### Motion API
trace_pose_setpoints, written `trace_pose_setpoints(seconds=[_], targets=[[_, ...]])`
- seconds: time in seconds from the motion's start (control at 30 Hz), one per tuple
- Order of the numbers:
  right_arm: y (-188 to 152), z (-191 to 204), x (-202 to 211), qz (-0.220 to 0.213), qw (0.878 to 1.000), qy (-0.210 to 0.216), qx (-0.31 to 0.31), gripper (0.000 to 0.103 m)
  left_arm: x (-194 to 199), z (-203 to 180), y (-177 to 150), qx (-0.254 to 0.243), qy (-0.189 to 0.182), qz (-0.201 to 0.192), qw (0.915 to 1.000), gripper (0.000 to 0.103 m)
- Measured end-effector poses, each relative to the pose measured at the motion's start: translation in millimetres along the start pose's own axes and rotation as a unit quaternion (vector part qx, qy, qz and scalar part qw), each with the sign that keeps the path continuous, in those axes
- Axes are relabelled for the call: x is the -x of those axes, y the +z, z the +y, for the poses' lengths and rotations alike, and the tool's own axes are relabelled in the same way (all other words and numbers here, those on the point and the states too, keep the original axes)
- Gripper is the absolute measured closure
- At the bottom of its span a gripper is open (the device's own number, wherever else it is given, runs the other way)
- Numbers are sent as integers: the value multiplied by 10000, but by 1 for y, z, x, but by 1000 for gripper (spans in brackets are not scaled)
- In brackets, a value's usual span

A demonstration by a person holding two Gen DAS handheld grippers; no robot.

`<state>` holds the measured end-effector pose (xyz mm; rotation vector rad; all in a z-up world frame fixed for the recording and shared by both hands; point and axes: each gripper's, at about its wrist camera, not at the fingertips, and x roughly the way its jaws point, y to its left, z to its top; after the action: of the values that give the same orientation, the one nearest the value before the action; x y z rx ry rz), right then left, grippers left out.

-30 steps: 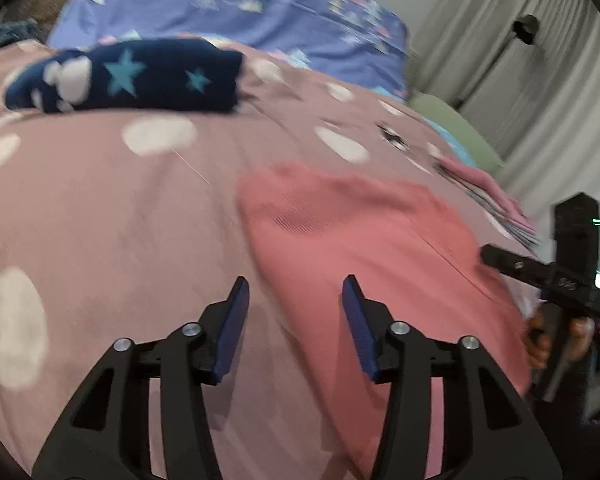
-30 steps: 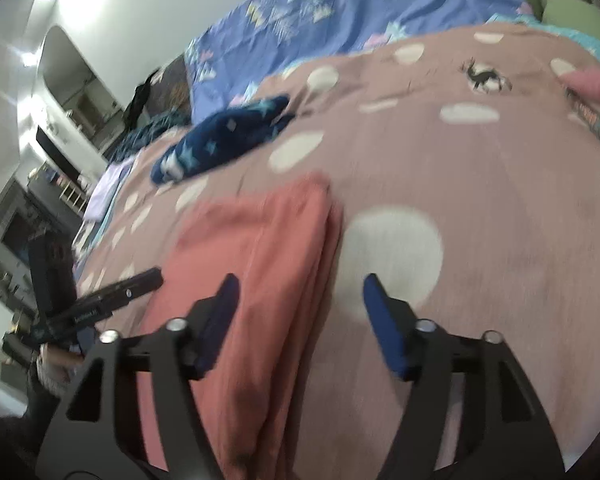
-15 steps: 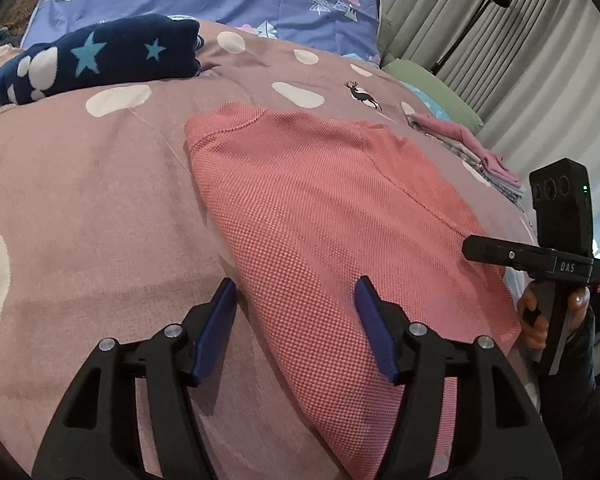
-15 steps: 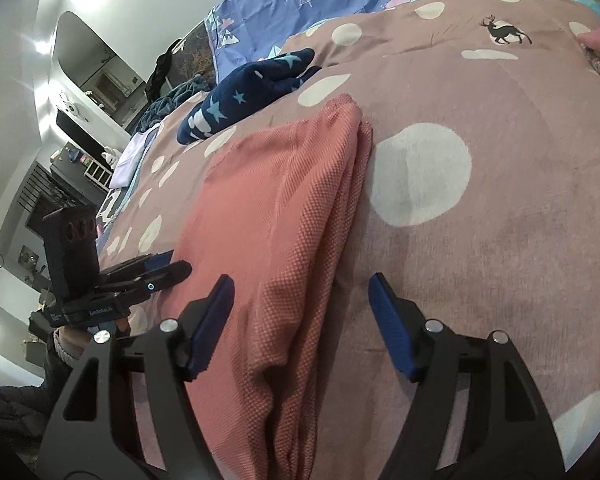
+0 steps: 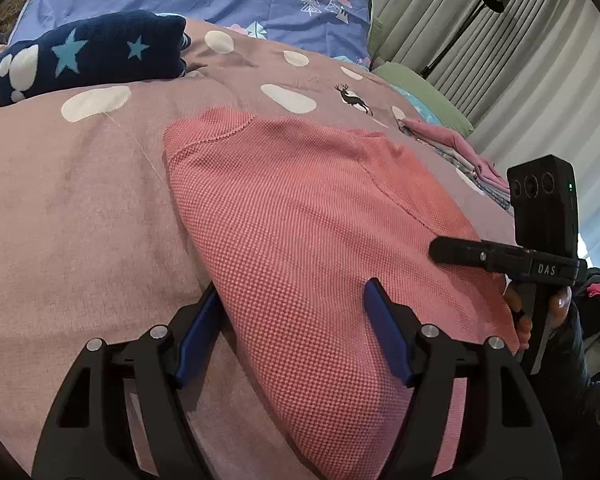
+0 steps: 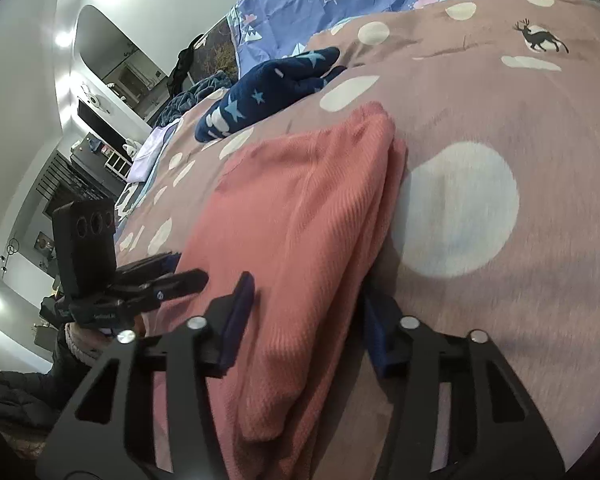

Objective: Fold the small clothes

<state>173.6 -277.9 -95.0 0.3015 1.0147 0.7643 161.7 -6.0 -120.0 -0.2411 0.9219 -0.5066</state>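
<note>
The coral waffle-knit garment [image 5: 316,216], soft, light and limp, lies partly folded on the pink spotted bedspread [image 5: 80,208], running from 6 toward 12 o'clock. It would best be pinched at its near side edges. The left claw [image 5: 288,332] stands wide, straddling the near left edge. The right claw [image 6: 304,316] is likewise wide, astride the stacked right fold, gripping nothing.

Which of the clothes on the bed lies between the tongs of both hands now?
The salmon-pink knit garment: each edge sits between open left tongs and right tongs. The navy star garment and pink pile lie farther away.
</note>
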Motion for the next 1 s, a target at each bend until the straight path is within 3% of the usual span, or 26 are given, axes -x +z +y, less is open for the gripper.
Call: trace_pose_setpoints(seconds=[0.17, 0.3, 0.4, 0.47, 0.53, 0.63, 0.83, 1.0], targets=[[-20, 4, 15, 115, 9998, 164, 65, 53, 11, -6, -16, -29, -198, 100, 9997, 32], [-11, 1, 3, 261, 9993, 269, -49, 56, 11, -4, -20, 75, -395, 133, 9991, 34], [4, 2, -15, 291, 9994, 181, -20, 65, -3, -2, -8, 112, -409, 113, 9990, 42], [9, 1, -22, 258, 9994, 105, -200, 77, -8, -2, -1, 167, -325, 133, 9992, 54], [8, 11, -17, 153, 9998, -89, -53, 80, -7, -9, 5, 129, -199, 126, 9996, 71], [9, 33, 1, -97, 9988, -411, 255, 83, 12, -30, 17, -260, -87, -210, 9994, 76], [57, 50, 71, -1114, 9895, -682, 616, 83, 35, -79, 77, -1042, 3, -890, 9906, 76], [135, 44, 99, -1603, 9743, -1243, 981, 83, 23, -110, 161, -1446, 200, -1298, 9807, 75]])
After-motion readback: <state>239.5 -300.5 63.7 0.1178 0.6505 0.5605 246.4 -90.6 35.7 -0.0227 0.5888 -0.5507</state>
